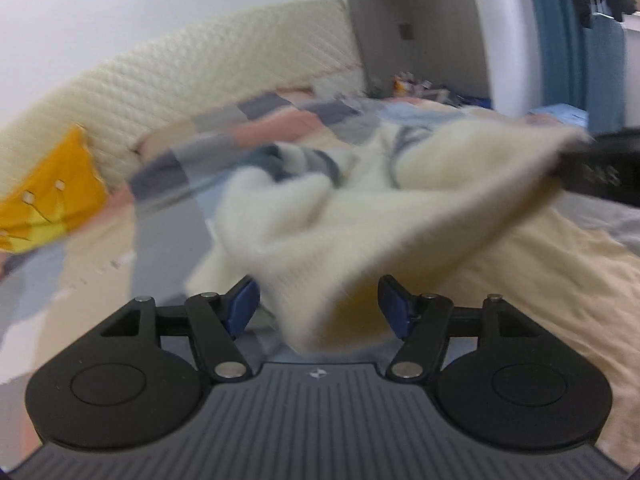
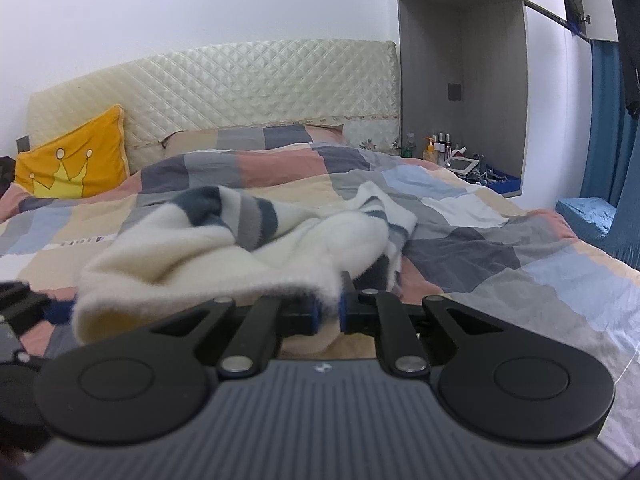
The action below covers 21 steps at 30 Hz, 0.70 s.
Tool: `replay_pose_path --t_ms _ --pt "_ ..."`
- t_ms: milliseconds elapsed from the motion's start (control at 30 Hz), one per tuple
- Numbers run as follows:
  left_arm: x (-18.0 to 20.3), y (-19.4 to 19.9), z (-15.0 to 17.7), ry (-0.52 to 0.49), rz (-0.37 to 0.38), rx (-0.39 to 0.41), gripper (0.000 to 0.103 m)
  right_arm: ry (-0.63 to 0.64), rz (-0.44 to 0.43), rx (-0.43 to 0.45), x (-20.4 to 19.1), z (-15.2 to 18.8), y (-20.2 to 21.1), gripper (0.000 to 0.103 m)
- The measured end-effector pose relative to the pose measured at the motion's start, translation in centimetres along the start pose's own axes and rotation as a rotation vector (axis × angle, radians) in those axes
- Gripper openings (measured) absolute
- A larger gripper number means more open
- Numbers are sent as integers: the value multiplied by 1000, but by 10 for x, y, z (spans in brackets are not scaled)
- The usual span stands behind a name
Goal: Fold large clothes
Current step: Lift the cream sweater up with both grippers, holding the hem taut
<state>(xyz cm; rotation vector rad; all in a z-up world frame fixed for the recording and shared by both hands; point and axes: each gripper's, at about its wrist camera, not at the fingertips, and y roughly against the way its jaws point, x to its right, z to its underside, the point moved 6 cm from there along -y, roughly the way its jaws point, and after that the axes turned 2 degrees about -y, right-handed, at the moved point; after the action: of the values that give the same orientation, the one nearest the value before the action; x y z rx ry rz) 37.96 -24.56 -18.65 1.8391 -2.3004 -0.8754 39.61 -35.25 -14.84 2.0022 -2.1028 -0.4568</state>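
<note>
Right wrist view: right gripper (image 2: 328, 312) clenched on cream sweater (image 2: 224, 256) hem; left gripper (image 1: 318, 306) released around it. Soft, floppy knit; grip edges.

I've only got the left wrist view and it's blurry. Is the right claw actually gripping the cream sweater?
Observer: Yes. The right wrist view shows the right claw shut on the cream sweater, at its near edge.
Operator: Where's the sleeve end?
Observer: One striped cuff lies crumpled farther up the bed, on the patchwork quilt.
Operator: What's that yellow thing?
Observer: A yellow cushion with a crown print, propped against the headboard.
</note>
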Motion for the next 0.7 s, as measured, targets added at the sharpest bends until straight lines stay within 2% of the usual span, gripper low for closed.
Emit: replay_pose_path --t_ms 67,233,267,367,433,500,533,600,700 --pt "-2 -4 -2 -21 -24 11 73 2 1 -3 0 3 2 12" --pt "15 -37 -8 -202 -74 -10 75 -2 26 -2 4 7 1 12" --pt "14 -43 -9 -208 -93 -10 75 -11 40 -3 6 7 -1 12" --pt "-4 -59 -13 -146 -122 -23 72 -41 86 -25 16 14 -8 12" --pt "-18 -62 -15 -86 -126 -10 64 -47 109 -61 22 24 -16 12" --pt "-30 -61 -17 -29 -124 1 47 -25 106 -112 22 37 -28 12" --pt "-34 -60 -18 2 -115 4 42 -19 104 -141 20 45 -34 12" --pt "-39 -58 -19 44 -100 14 27 -41 89 -191 17 59 -45 14" --pt "-45 -51 -23 91 -89 47 25 -97 79 -238 17 78 -61 20"
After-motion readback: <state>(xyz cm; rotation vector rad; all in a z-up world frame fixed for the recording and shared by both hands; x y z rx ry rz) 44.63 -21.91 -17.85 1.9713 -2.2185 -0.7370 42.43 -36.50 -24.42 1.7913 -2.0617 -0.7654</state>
